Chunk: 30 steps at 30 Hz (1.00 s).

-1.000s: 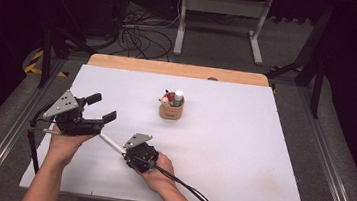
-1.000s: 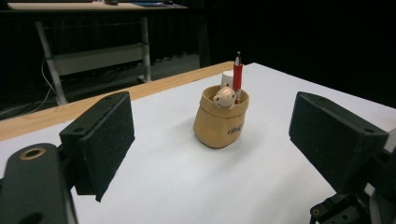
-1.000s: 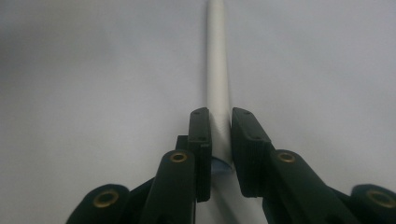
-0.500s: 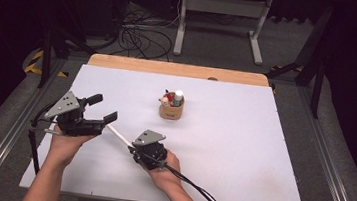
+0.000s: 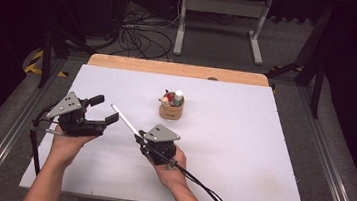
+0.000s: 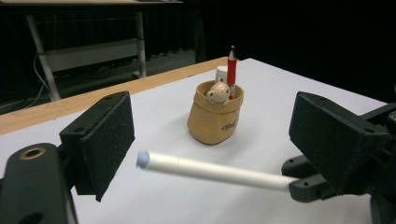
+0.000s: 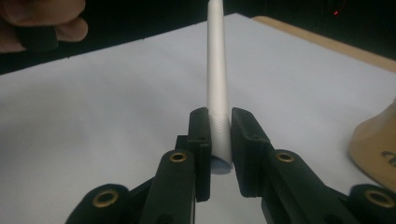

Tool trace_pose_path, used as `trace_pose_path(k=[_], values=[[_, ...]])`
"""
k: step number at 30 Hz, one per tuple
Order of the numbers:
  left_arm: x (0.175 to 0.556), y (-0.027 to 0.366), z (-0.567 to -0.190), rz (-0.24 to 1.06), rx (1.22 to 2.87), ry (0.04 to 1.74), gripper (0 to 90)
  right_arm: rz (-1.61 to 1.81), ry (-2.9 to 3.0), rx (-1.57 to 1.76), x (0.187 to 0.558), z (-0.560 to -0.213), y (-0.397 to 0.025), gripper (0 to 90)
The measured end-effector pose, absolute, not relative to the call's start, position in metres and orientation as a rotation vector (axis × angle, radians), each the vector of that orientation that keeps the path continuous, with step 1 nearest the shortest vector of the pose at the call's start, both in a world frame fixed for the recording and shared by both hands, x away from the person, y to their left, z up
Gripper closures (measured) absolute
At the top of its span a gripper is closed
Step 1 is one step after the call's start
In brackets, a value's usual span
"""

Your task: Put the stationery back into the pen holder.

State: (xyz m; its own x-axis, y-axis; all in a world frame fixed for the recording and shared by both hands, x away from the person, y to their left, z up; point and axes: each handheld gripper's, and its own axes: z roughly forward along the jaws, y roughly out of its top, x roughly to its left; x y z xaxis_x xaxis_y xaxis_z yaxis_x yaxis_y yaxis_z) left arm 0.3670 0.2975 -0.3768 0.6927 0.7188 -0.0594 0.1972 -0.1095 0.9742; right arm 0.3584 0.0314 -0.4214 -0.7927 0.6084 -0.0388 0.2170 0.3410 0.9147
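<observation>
Low in the frame's middle, the right gripper (image 5: 138,137) had its jaws clamped on one end of a white pen (image 5: 124,119), which slanted up-left above the table (image 5: 258,179). Left of it, the left gripper (image 5: 102,110) stood with jaws wide, the pen's free tip near them. This looked like a handover step; next, that tip needed centring between the spread jaws. Farther back stood a tan pen holder (image 5: 171,111).

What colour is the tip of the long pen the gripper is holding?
The pen is white with a pale blue tip, clearest in the left gripper view.
</observation>
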Motion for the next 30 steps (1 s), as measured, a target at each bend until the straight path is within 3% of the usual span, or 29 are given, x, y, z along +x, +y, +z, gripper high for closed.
trace_pose_path(k=[18, 30], values=[[0.369, 0.288, -0.382, 0.463, 1.665, 0.75, 17.8, 1.578, 2.073, 0.615, 0.347, -0.408, 0.025, 79.4], [0.367, 0.286, -0.382, 0.437, 1.66, 0.706, 37.6, 1.616, 2.086, 0.559, 0.344, -0.411, 0.032, 79.3]])
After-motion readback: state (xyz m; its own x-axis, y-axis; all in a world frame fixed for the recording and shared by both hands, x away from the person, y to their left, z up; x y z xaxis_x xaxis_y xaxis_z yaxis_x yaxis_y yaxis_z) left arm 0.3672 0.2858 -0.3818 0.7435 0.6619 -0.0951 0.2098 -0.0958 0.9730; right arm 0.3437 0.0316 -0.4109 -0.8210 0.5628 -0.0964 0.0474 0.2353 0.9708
